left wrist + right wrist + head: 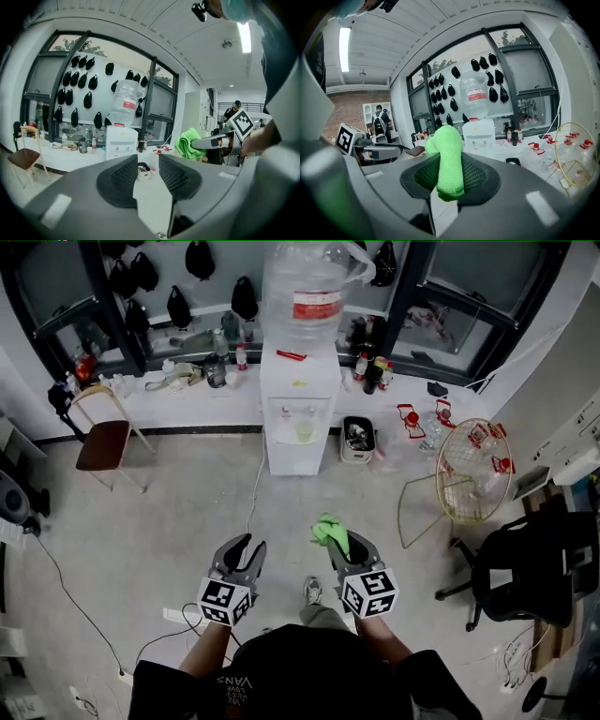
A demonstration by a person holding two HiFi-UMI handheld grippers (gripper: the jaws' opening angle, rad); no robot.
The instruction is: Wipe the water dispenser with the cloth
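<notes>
Closest to us, our left gripper (246,544) has its jaws spread apart with nothing between them. Beside it, our right gripper (353,544) is clamped on the cloth (326,529), a bright green, fuzzy fold that bulges above the jaws. Well ahead, by the window ledge, we see the white water dispenser (298,413), with a clear, red-labelled bottle (305,287) upended on top.

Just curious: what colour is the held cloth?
A bright green fluffy cloth; clearest in the right gripper view.
</notes>
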